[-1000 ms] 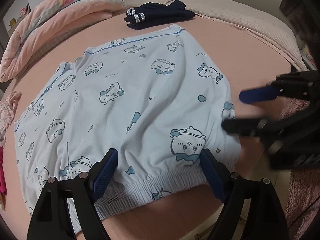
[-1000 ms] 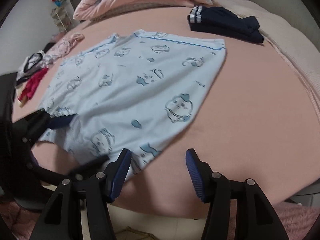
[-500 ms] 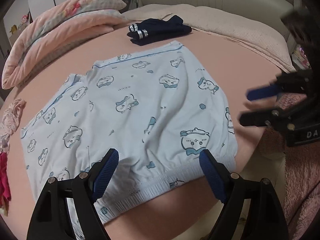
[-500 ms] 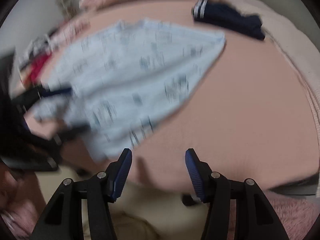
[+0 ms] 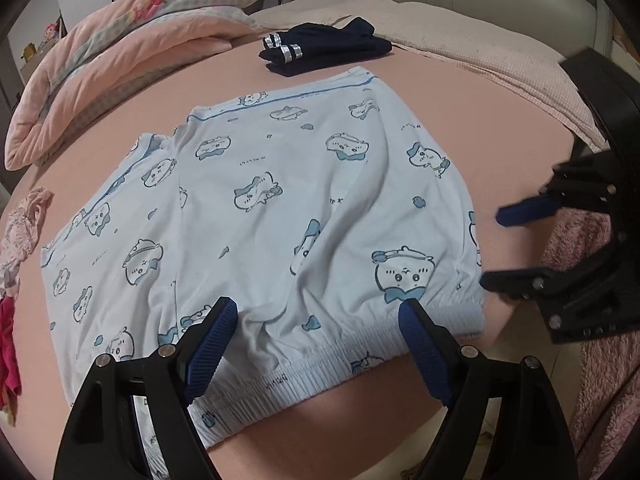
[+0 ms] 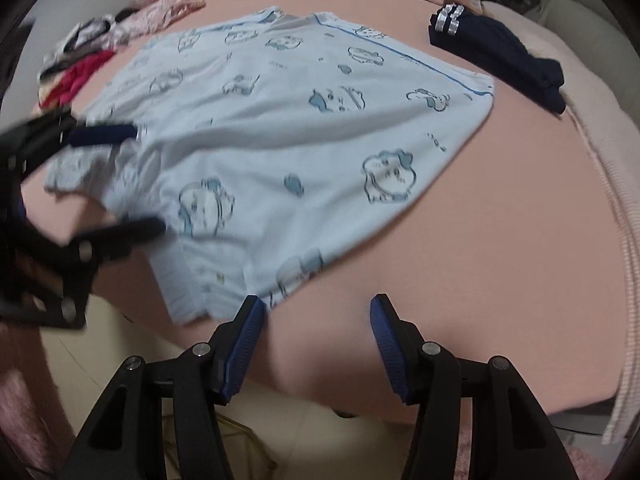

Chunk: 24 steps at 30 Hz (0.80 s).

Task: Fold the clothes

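Light blue printed shorts [image 5: 288, 208] lie spread flat on the pink bed [image 5: 460, 120], elastic waistband toward me. My left gripper [image 5: 316, 332] hovers open over the waistband, and cloth shows between its blue pads without being pinched. In the right wrist view the shorts [image 6: 304, 128] fill the middle. My right gripper [image 6: 316, 336] is open over bare sheet, its left pad beside the waistband's near corner. Each gripper shows in the other's view: the right gripper [image 5: 500, 248] off the shorts' right edge, the left gripper [image 6: 128, 180] over their left end.
A folded navy garment [image 5: 324, 50] lies behind the shorts. Pink quilts [image 5: 120, 48] are stacked at the back left and a beige blanket [image 5: 500, 60] at the back right. Loose clothes [image 6: 92, 56] sit at the far left. The bed edge and the floor [image 6: 280, 420] are just below my grippers.
The right gripper has rolled and shifted along the bed edge, so the shorts now appear tilted. The left view takes in slightly more of the bed. The shorts lie as before.
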Each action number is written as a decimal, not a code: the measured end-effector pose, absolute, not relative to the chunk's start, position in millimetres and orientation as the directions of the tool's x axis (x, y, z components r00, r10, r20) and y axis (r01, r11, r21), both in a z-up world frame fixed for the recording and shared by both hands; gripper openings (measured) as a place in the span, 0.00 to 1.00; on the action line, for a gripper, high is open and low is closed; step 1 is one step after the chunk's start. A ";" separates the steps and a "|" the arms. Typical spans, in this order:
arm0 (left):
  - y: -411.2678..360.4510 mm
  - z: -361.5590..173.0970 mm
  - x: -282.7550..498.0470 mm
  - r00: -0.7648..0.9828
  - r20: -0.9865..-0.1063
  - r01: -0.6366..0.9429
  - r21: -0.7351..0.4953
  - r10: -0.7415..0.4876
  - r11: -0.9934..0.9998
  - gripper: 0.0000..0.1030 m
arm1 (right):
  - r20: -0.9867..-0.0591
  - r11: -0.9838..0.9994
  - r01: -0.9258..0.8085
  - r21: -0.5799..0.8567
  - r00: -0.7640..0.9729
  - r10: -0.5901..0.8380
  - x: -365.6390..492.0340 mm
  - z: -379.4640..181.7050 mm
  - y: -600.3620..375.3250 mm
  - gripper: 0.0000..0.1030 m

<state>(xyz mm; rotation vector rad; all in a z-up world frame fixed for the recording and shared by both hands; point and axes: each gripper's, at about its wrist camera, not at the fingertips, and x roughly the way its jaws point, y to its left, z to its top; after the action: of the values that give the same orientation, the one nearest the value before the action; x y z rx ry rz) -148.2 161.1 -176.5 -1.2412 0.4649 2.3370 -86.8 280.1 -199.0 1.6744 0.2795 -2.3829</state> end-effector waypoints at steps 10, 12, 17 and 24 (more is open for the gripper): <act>175.5 -163.7 -146.1 -0.512 -0.785 -0.561 -0.002 0.349 -0.828 0.80 | -0.880 -0.973 0.169 0.158 -0.423 -0.217 -89.6 -166.0 313.9 0.52; 184.9 -168.6 -143.3 -0.484 -0.797 -0.597 -0.003 0.362 -0.803 0.80 | -0.897 -0.975 0.175 0.138 -0.396 -0.198 -93.5 -172.7 318.5 0.52; 197.6 -185.9 -143.4 -0.486 -0.835 -0.610 0.112 0.259 -0.784 0.81 | -0.891 -0.965 0.179 0.194 -0.379 -0.249 -81.9 -176.5 327.8 0.52; 190.8 -187.1 -149.2 -0.507 -0.837 -0.559 0.137 0.206 -0.818 0.82 | -0.884 -0.961 0.213 0.179 -0.393 -0.252 -70.2 -170.7 323.6 0.52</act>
<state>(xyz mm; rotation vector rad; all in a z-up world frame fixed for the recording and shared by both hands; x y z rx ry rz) -149.2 190.8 -187.1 -1.2179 0.5495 2.3288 -70.2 323.6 -170.7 1.5408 -0.0529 -2.4118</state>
